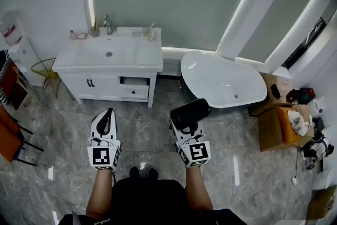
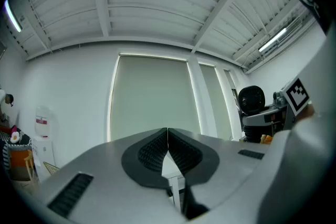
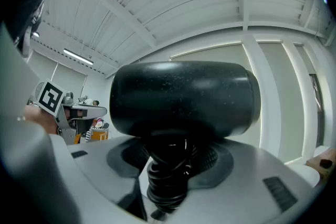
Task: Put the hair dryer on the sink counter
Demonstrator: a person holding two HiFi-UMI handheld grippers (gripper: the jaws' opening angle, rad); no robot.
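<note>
Tongs both low-centre in head view above grey marble floor [image 1: 152, 134]; white bathtub [image 1: 224, 81] right of centre, sink tabletop [image 1: 145, 55] upper left, well apart from black hair dryer [image 1: 190, 112], its cord-wrapped handle pinched by right tongs [image 1: 185, 126]; left tongs [image 1: 109, 113] pressed together, empty.

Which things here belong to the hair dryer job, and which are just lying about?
Job: hair dryer, clamped in the right gripper; sink counter, its goal.
Lying about: bathtub, cardboard boxes, water dispenser; left gripper, shut and empty.
</note>
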